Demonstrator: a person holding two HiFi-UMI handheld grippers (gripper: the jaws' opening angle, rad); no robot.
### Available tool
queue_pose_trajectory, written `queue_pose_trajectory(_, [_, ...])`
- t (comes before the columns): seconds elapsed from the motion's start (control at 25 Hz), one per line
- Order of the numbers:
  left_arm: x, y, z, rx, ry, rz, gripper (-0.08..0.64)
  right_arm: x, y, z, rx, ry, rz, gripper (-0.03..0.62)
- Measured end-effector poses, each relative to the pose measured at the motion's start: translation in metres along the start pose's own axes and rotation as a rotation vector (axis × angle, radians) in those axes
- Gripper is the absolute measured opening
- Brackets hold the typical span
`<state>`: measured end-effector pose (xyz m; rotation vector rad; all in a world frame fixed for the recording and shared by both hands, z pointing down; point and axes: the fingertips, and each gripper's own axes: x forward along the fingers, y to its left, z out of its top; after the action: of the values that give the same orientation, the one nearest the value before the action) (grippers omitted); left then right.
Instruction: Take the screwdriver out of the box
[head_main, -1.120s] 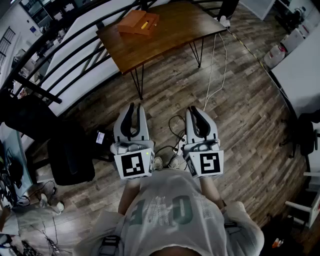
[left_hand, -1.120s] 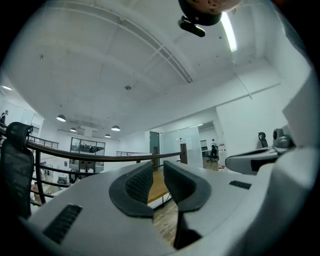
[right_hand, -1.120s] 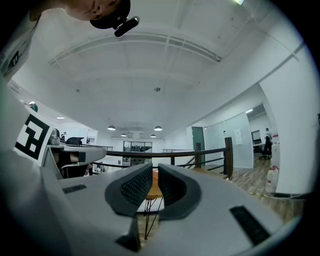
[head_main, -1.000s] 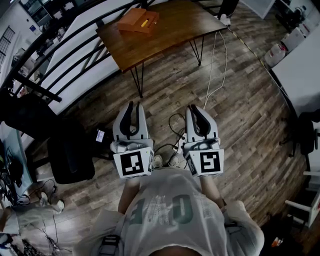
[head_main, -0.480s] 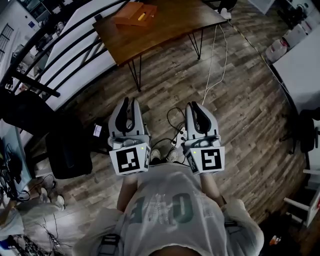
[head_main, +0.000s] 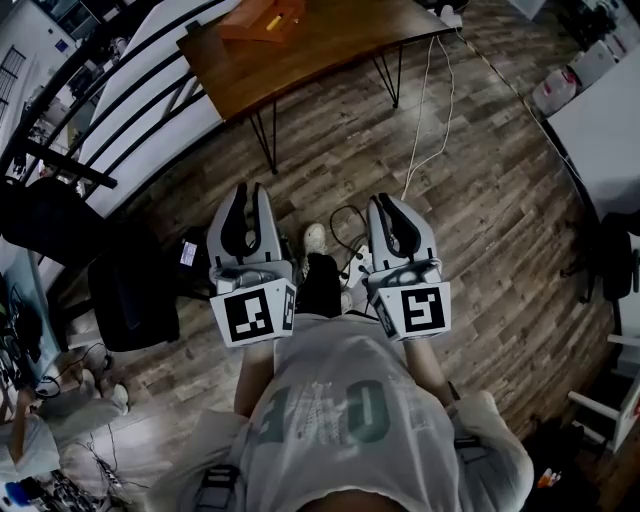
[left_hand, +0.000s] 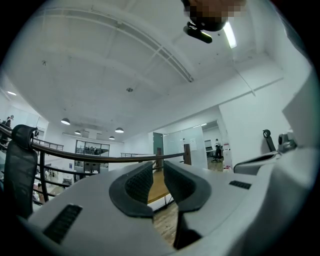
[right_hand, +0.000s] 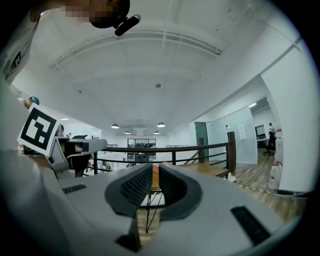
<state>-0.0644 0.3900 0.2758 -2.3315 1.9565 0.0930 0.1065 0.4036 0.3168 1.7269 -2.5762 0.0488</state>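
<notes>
Expect a light, stiff, smooth-handled screwdriver (head_main: 272, 19) in the box (head_main: 255, 14); clamp across the handle's middle. Open left gripper (head_main: 243, 190) and right gripper (head_main: 386, 201) first: both closed, empty.

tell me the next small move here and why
Probably step toward the table and carry both grippers nearer the orange box. It lies on the tabletop well ahead, while the left gripper and right gripper are shut, empty and out over the floor.
</notes>
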Motion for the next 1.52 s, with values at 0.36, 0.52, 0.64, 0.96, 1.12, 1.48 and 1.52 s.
queue_pose_trajectory(0.36, [0.055, 0.005, -0.055, -0.012, -0.044, 0.019, 0.061, 0.046, -0.031, -0.022, -0.067, -0.110, 0.014, 0.034])
queue_pose_trajectory(0.52, [0.101, 0.002, -0.115, 0.024, 0.048, -0.047, 0.061, 0.095, -0.044, -0.065, -0.046, -0.065, 0.035, 0.034])
queue_pose_trajectory(0.64, [0.147, 0.015, -0.125, 0.031, 0.070, -0.048, 0.061, 0.151, -0.051, -0.078, -0.051, -0.009, 0.062, 0.034])
queue_pose_trajectory(0.96, [0.300, 0.060, -0.118, 0.019, 0.038, -0.057, 0.061, 0.313, -0.074, -0.040, -0.083, -0.023, 0.091, 0.034])
queue_pose_trajectory(1.12, [0.374, 0.086, -0.111, -0.004, 0.037, -0.069, 0.063, 0.390, -0.089, -0.017, -0.078, -0.016, 0.085, 0.034])
queue_pose_trajectory(1.48, [0.518, 0.142, -0.081, 0.242, 0.056, -0.086, 0.063, 0.527, -0.107, 0.024, -0.066, 0.040, 0.084, 0.034])
queue_pose_trajectory(1.52, [0.526, 0.148, -0.078, 0.218, 0.059, -0.085, 0.067, 0.535, -0.108, 0.029, -0.059, 0.034, 0.083, 0.034])
